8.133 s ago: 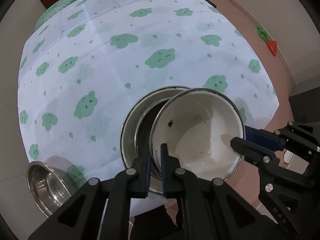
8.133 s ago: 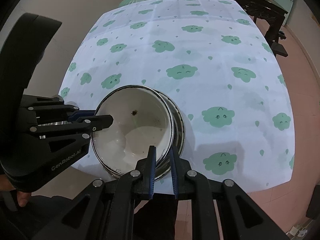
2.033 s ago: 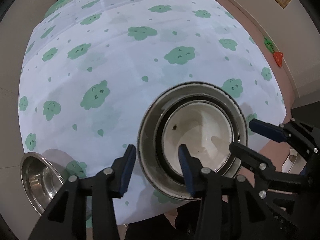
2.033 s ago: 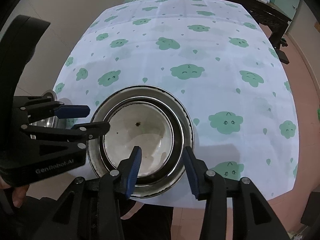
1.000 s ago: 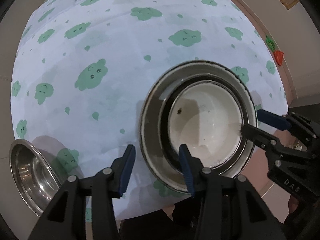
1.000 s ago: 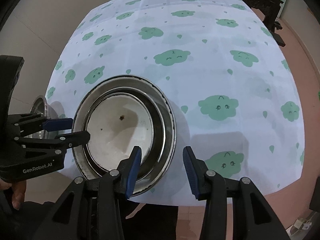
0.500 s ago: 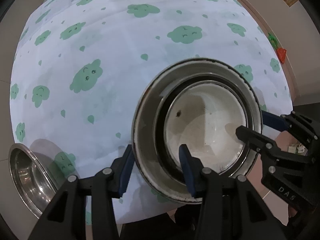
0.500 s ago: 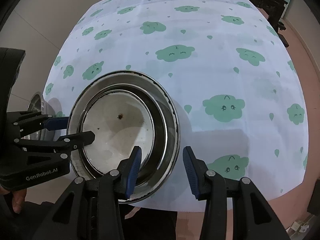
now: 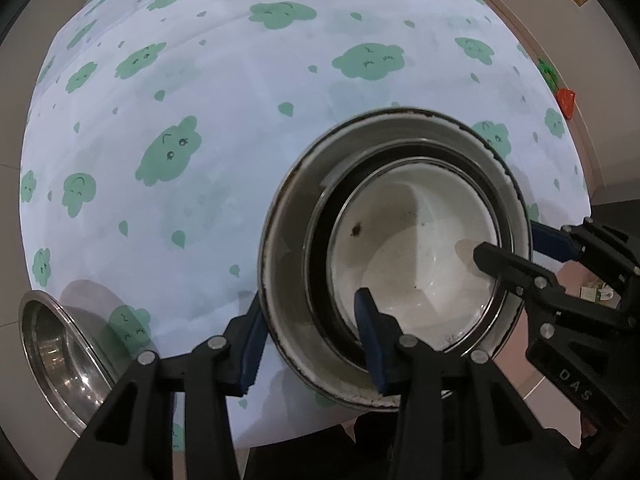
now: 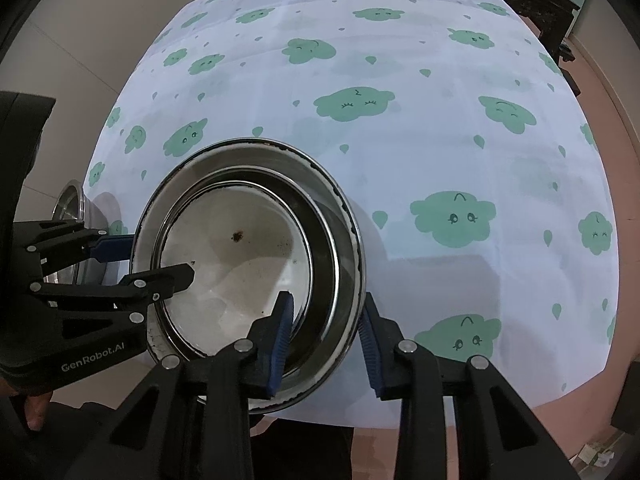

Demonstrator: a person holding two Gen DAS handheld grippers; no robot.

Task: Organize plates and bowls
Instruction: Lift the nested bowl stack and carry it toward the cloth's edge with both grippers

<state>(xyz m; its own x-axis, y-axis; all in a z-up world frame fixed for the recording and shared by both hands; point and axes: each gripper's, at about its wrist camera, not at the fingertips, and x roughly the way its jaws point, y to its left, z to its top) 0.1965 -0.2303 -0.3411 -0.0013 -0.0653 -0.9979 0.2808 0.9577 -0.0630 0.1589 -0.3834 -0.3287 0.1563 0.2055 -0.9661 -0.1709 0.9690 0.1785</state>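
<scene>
The nested stack of bowls (image 9: 394, 256) sits near the front edge of the table (image 9: 224, 128), with a white bowl (image 9: 416, 240) innermost, a dark-rimmed one around it and a wide steel bowl (image 9: 288, 248) outermost. Both grippers now straddle the wall of this stack from opposite sides, and both have just been closing. The left gripper (image 9: 310, 338) has one blue pad outside the steel rim and the other down inside the white bowl, so all the nested walls lie between its jaws; the outer pad looks to be touching the rim, though whether the grip is firm I cannot tell. The right gripper (image 10: 326, 334) stands the same way on the other side, inner pad in the white bowl and outer pad just beside the steel wall, with a thin gap that may or may not be closed. Compared with a second ago the stack fills more of each view and its near rim has come between the pads, where earlier the jaws stood wider and clear of it. My reading is that the nesting is finished and the pair is taking hold to carry the whole stack. A separate steel bowl (image 9: 60, 360) waits at the left corner of the table, well apart, likely the next thing to be joined with the stack
</scene>
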